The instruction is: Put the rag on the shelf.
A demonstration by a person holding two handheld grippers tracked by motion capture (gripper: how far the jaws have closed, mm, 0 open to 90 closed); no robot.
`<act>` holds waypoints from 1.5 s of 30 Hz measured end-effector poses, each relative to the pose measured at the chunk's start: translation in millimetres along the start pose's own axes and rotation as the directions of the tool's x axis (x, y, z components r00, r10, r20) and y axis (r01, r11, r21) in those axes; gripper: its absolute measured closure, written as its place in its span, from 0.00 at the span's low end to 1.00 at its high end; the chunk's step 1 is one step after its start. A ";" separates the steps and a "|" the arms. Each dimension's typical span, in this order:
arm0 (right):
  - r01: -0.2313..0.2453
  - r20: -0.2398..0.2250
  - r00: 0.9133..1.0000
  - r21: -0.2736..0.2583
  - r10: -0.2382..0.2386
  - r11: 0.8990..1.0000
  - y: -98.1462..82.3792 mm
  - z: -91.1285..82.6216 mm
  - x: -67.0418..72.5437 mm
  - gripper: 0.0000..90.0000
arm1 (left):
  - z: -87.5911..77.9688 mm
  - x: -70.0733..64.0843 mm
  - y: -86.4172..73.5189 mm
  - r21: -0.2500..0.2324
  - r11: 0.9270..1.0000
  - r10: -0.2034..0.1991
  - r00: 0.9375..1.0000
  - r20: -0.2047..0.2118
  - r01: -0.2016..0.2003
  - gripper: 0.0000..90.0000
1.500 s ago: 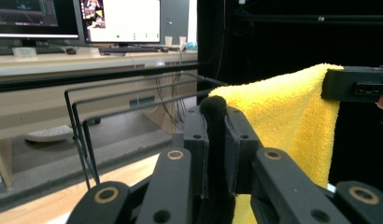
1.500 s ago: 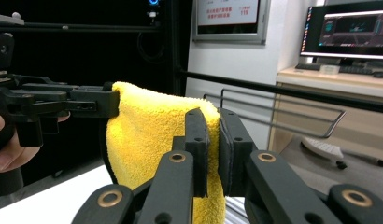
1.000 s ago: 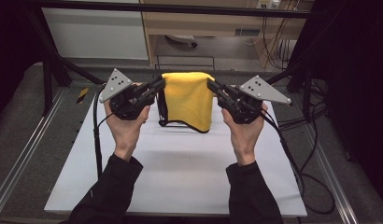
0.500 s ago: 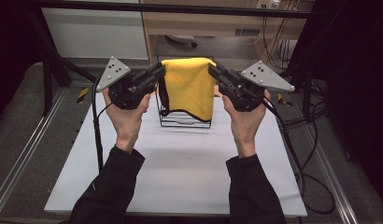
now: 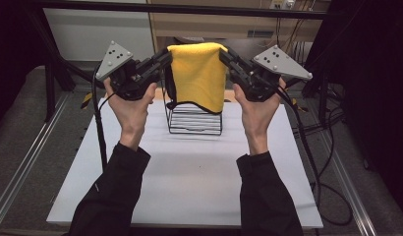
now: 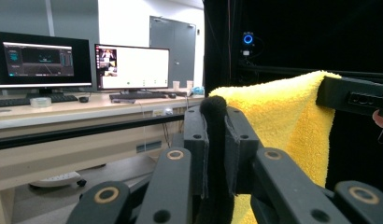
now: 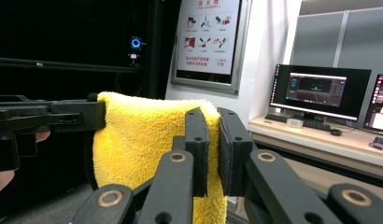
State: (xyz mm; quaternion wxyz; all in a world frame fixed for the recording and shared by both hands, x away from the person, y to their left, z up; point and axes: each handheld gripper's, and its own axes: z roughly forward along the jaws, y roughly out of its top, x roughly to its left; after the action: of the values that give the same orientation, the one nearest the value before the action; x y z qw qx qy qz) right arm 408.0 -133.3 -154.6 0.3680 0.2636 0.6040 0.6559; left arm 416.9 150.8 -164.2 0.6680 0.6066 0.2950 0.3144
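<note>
A yellow towel (image 5: pixel 199 73) with a black hem hangs stretched between my two grippers, above a black wire rack (image 5: pixel 193 120) on the white table (image 5: pixel 189 187). My left gripper (image 5: pixel 167 55) is shut on the towel's upper left corner. My right gripper (image 5: pixel 223 53) is shut on the upper right corner. In the left gripper view the black hem sits pinched between the jaws of the left gripper (image 6: pixel 216 140), and the towel (image 6: pixel 283 116) runs off to the right. In the right gripper view the right gripper (image 7: pixel 212 140) clamps the towel (image 7: pixel 143 140), with the other gripper (image 7: pixel 63 116) farther left.
The rack stands at the back middle of the table, under the towel's lower edge. Cables (image 5: pixel 312 162) trail off the table's right side. Metal frame rails (image 5: pixel 22 162) run along both sides. A desk with monitors (image 6: pixel 131 67) stands beyond the table.
Both hands have risen together, and the towel held between them has come up, so more of the wire rack shows below it.
</note>
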 end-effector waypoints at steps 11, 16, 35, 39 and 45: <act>0.001 0.017 1.000 -0.037 0.000 0.999 13.0 15.4 -8.6 0.93 | 11.8 7.0 19.4 -0.013 1.000 0.017 1.000 -0.011 -0.017 0.90; 0.014 0.022 1.000 -0.042 -0.013 0.999 23.1 20.9 -13.4 0.93 | 19.1 8.2 30.1 -0.014 0.999 0.029 0.999 -0.018 -0.029 0.90; 0.018 0.043 0.999 -0.043 -0.016 0.999 33.6 52.8 -35.4 0.93 | 52.7 27.7 52.2 0.002 0.999 0.037 0.998 -0.049 -0.037 0.90; 0.024 0.051 0.998 -0.042 -0.022 0.999 33.9 61.5 -41.1 0.93 | 63.6 33.4 56.9 0.014 0.999 0.053 0.997 -0.061 -0.052 0.90; 0.012 0.068 0.998 -0.037 -0.010 0.999 31.2 71.3 -50.5 0.93 | 78.0 41.0 55.5 0.028 0.999 0.048 0.997 -0.053 -0.047 0.90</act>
State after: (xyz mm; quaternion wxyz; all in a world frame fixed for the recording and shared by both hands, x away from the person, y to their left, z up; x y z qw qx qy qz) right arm 489.0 -131.1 -109.4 0.3966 0.2754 0.5803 0.6558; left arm 499.7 137.7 -102.4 0.6439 0.6137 0.3026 0.3424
